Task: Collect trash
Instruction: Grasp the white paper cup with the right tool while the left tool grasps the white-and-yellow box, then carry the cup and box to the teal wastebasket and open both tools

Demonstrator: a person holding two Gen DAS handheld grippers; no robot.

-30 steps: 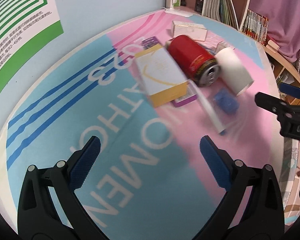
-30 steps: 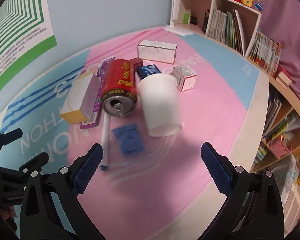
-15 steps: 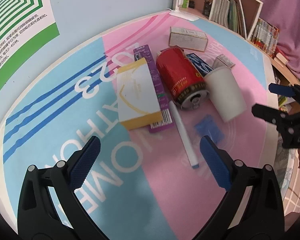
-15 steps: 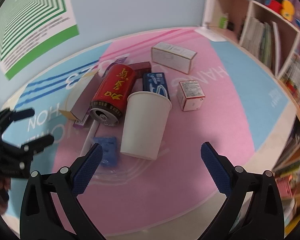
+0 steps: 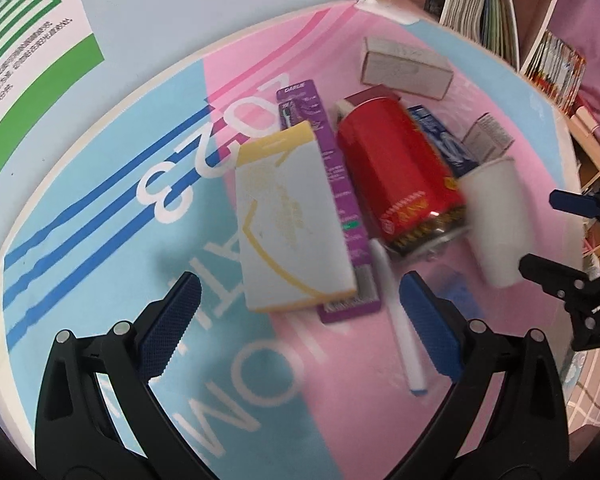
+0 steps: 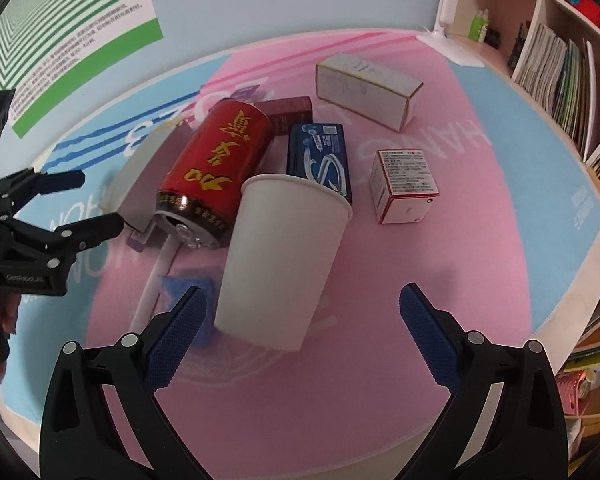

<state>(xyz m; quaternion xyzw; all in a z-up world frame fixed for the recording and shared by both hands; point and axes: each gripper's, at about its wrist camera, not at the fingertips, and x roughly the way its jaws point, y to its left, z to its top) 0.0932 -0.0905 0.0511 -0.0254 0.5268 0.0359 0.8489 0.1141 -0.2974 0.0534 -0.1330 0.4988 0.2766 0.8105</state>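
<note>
Over the last second both grippers have dropped in toward the litter pile, and the cup (image 6: 284,256) now fills the space ahead of the right gripper (image 6: 300,332). I judge a first pick is close, and that the cup is the likely target.

Nearest the right gripper, the cup lies on its side, base toward the camera and mouth away. Its base sits between the wide-spread fingers, closer to the left pad (image 6: 176,332); nothing is held. Just left of the cup lie a blue scrap (image 6: 186,284) and a white pen (image 6: 156,268). Touching the cup's left flank is the red can (image 6: 216,172). Behind the cup's mouth rests a blue box (image 6: 320,152), with a small white box (image 6: 404,184) to the cup's right.

The left gripper (image 5: 296,320) is also spread and empty, hovering left of the cup before a yellow box (image 5: 292,220), with the pen beside its right pad (image 5: 428,328).
</note>
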